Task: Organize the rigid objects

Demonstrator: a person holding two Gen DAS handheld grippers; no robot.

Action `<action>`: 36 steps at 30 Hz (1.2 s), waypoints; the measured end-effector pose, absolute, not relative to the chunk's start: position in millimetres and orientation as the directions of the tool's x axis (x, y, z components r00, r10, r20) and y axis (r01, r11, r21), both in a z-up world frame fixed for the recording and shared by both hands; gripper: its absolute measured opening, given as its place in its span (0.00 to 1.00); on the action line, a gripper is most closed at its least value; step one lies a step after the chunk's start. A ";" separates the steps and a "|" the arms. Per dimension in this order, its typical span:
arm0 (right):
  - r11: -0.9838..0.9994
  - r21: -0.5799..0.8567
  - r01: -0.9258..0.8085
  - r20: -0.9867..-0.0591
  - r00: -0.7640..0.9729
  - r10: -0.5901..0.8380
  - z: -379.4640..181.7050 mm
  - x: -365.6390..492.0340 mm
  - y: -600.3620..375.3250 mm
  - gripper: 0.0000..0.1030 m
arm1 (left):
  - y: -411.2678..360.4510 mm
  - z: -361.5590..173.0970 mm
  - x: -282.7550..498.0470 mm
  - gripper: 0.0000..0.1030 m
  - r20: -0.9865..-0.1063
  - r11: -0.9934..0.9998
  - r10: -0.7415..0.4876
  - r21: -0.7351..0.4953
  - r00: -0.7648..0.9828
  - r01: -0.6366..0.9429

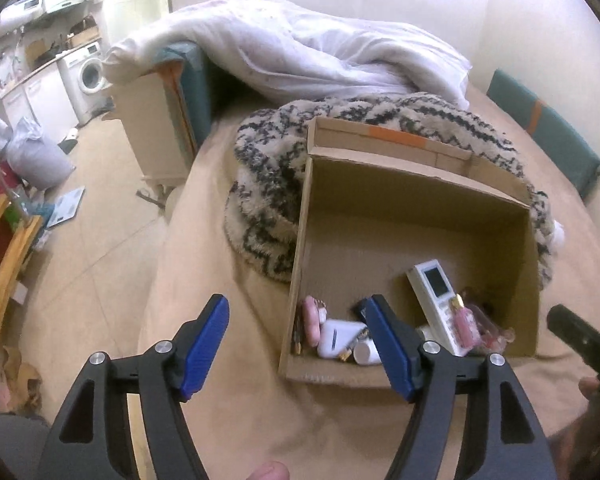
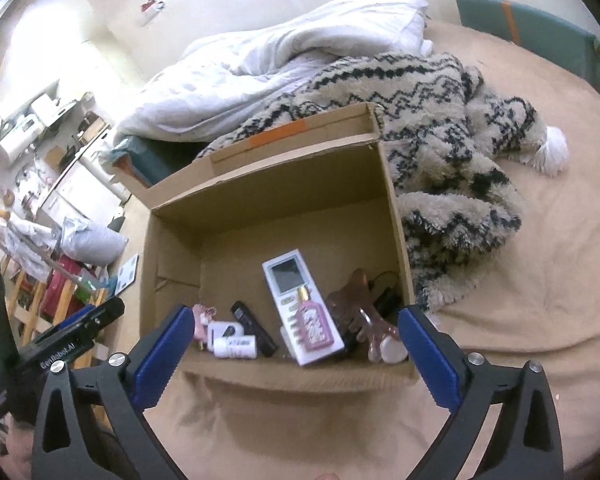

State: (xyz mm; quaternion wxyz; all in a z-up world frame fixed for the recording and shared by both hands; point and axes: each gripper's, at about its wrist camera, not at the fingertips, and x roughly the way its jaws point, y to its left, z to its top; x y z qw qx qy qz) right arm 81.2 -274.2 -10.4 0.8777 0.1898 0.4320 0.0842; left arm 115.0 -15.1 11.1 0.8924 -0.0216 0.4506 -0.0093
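Stood on the bed: cardboard box (image 2: 388, 184), light, stiff-walled. Inside, near wall: white remote (image 2: 290, 292), rigid, best pinched across its narrow sides; pink perfume bottle (image 2: 314, 326) atop, probably fragile, slippery. Left gripper (image 1: 298, 354), right gripper (image 2: 296, 358): spread wide, empty.

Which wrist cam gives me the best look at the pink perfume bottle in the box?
The right wrist view: the pink perfume bottle lies fully visible on the white remote, gold cap pointing away. In the left wrist view the bottle is smaller, seen obliquely near the box's near corner, though not hidden.
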 end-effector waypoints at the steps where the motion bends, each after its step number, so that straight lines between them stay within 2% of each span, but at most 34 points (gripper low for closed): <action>1: 0.917 0.399 0.012 -0.726 0.615 0.307 -8.2 77.1 -272.1 1.00 | -13.7 15.2 108.8 0.67 -0.799 0.998 -0.046 -0.055 0.599 0.004; 8: 0.947 0.322 -0.013 -0.709 0.659 0.250 3.9 35.3 -256.9 1.00 | -8.3 34.5 67.6 0.78 -0.754 0.998 -0.061 -0.056 0.654 0.028; 10: 0.958 0.288 -0.012 -0.687 0.694 0.215 5.0 21.3 -253.2 1.00 | -7.3 30.2 55.9 0.90 -0.752 0.997 -0.075 -0.063 0.655 0.041; 13: 0.969 0.246 -0.009 -0.667 0.724 0.176 1.8 9.2 -245.9 1.00 | -8.3 21.7 45.0 0.99 -0.747 0.998 -0.068 -0.054 0.662 0.041; 19: 0.979 0.204 0.003 -0.676 0.723 0.139 -5.6 21.3 -237.9 1.00 | -18.2 13.3 51.1 0.99 -0.749 0.998 -0.061 -0.031 0.660 0.057; 36: 0.976 0.214 0.048 -0.687 0.717 0.115 -10.8 27.0 -248.0 1.00 | -16.9 6.3 53.5 0.99 -0.765 0.998 -0.057 -0.040 0.641 0.041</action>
